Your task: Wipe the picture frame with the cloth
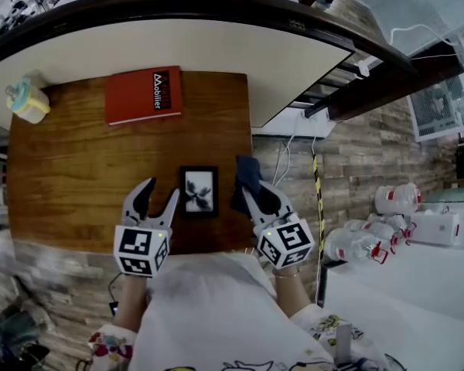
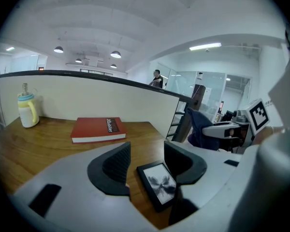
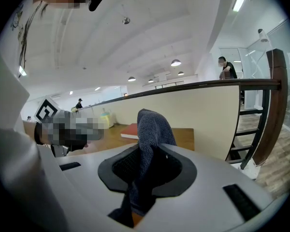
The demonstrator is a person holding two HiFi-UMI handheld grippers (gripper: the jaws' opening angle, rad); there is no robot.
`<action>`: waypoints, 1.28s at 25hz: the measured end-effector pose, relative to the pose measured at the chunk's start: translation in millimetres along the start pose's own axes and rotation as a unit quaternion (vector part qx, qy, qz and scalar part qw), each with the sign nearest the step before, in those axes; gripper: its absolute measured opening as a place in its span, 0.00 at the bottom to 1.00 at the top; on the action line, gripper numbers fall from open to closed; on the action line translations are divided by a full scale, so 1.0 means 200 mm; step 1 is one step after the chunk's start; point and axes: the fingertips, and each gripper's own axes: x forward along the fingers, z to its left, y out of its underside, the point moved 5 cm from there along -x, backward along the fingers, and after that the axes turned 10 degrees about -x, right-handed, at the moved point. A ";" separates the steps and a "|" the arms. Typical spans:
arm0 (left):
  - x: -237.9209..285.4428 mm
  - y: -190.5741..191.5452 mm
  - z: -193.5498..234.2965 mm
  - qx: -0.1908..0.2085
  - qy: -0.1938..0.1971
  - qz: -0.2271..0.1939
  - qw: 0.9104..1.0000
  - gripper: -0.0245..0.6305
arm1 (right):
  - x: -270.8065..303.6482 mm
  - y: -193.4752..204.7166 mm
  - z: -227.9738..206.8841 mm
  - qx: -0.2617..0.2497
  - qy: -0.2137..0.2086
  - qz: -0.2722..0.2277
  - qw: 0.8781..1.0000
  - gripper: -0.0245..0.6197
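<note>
Beside the flat picture frame point(image 1: 199, 191), right hand-held gripper point(image 1: 261, 197) pinches the cloth point(image 1: 246, 175) for wiping; left hand-held gripper point(image 1: 161, 192) gapes empty.

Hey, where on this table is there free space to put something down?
The wide bare tabletop between the red book, the bottle and the left gripper is free. Front right is crowded: picture frame, cloth, right gripper.
</note>
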 end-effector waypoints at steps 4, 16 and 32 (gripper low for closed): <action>0.04 0.07 0.00 -0.003 0.006 0.021 1.000 0.35 | 0.02 0.04 0.00 0.006 0.003 0.011 1.000 0.13; 0.19 0.30 0.03 -0.019 0.022 0.085 0.996 0.35 | 0.07 0.18 0.02 0.020 0.008 0.044 0.999 0.13; 0.35 0.58 0.08 -0.020 0.021 0.157 0.987 0.26 | 0.15 0.32 0.04 0.031 -0.005 0.066 0.997 0.13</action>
